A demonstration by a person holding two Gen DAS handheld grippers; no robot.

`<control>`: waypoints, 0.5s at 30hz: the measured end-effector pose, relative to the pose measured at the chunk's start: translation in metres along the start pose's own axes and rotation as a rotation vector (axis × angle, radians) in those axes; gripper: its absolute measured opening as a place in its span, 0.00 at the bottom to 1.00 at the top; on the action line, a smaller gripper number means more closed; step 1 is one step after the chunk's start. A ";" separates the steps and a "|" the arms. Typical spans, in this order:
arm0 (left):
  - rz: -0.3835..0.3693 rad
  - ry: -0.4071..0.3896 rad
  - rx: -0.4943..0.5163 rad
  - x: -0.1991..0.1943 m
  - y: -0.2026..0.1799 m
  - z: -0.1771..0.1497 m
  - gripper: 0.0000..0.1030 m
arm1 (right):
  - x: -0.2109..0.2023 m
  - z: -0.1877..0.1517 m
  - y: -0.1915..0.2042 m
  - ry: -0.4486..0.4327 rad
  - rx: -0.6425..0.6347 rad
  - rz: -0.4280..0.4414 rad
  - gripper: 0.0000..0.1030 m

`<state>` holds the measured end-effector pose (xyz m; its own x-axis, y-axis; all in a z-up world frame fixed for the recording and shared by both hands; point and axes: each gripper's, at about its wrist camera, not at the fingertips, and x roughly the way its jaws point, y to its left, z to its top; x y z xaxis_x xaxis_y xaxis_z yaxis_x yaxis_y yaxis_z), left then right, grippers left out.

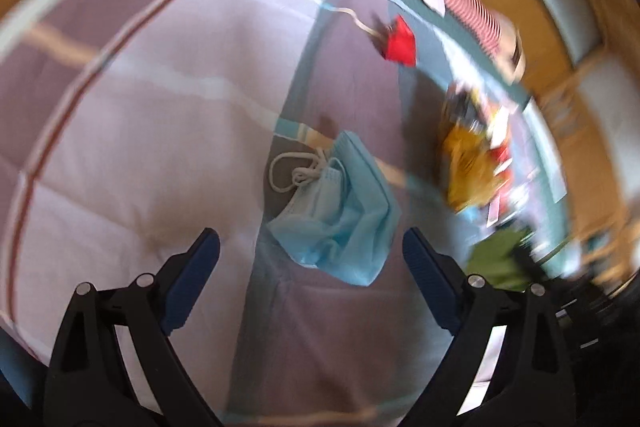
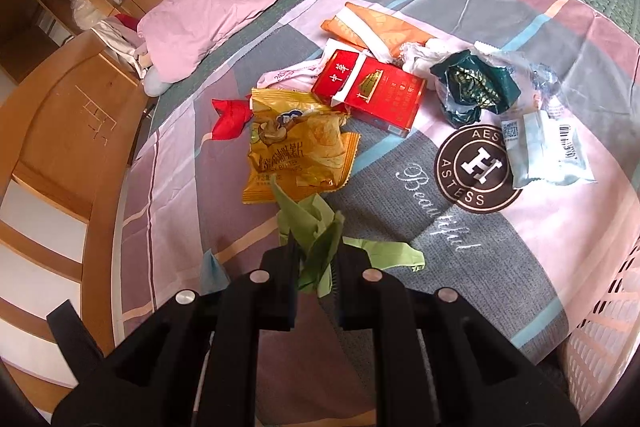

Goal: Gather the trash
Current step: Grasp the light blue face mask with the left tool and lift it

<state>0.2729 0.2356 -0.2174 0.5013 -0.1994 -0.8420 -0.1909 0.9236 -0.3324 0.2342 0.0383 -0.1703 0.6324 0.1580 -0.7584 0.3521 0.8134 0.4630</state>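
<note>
Right gripper [image 2: 316,267] is clamping a crumpled green paper [image 2: 316,239], jaws pressed together on it, the paper standing up out of the pinch above the patchwork bedsheet [image 2: 500,259]. Left gripper [image 1: 312,247] is hanging with jaws spread wide, nothing between the pads; a crumpled blue face mask [image 1: 344,215] with white ear loops is lying on the sheet just ahead of the gap, apart from both fingers. Left-wrist view is blurring heavily toward its right edge. In the right-wrist view the remaining litter is sitting in a loose cluster toward the middle of the sheet: a yellow chip bag [image 2: 296,143] just beyond the green paper, a red wrapper [image 2: 230,117] touching the bag's far-left corner, a red cigarette carton [image 2: 372,91] beyond the bag, an orange packet [image 2: 376,23] farther toward the sheet's far edge, a dark green foil wrapper [image 2: 472,87] inside clear plastic beside the carton, and a pale blue sachet [image 2: 544,151] near the sheet's right edge. A pink pillow [image 2: 208,15] is lying at the bed's far-left corner. A white plastic basket [image 2: 604,343] is showing at the near-right corner.
</note>
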 end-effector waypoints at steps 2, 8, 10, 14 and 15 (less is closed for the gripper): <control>0.044 -0.003 0.095 0.006 -0.014 -0.005 0.89 | 0.001 0.000 -0.001 0.004 0.001 -0.001 0.14; 0.205 -0.010 0.257 0.021 -0.031 -0.020 0.50 | 0.002 0.000 0.001 0.002 -0.008 -0.004 0.14; 0.197 -0.008 0.250 0.017 -0.027 -0.017 0.34 | 0.002 0.000 0.003 -0.002 -0.016 -0.005 0.14; 0.126 0.008 0.160 0.005 -0.012 -0.012 0.30 | 0.001 0.000 0.005 -0.007 -0.027 -0.008 0.14; 0.125 0.002 0.150 0.001 -0.010 -0.012 0.30 | 0.002 0.000 0.006 -0.007 -0.027 -0.008 0.14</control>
<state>0.2657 0.2220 -0.2197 0.4797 -0.0805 -0.8738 -0.1234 0.9797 -0.1580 0.2373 0.0432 -0.1688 0.6348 0.1478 -0.7584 0.3379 0.8296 0.4444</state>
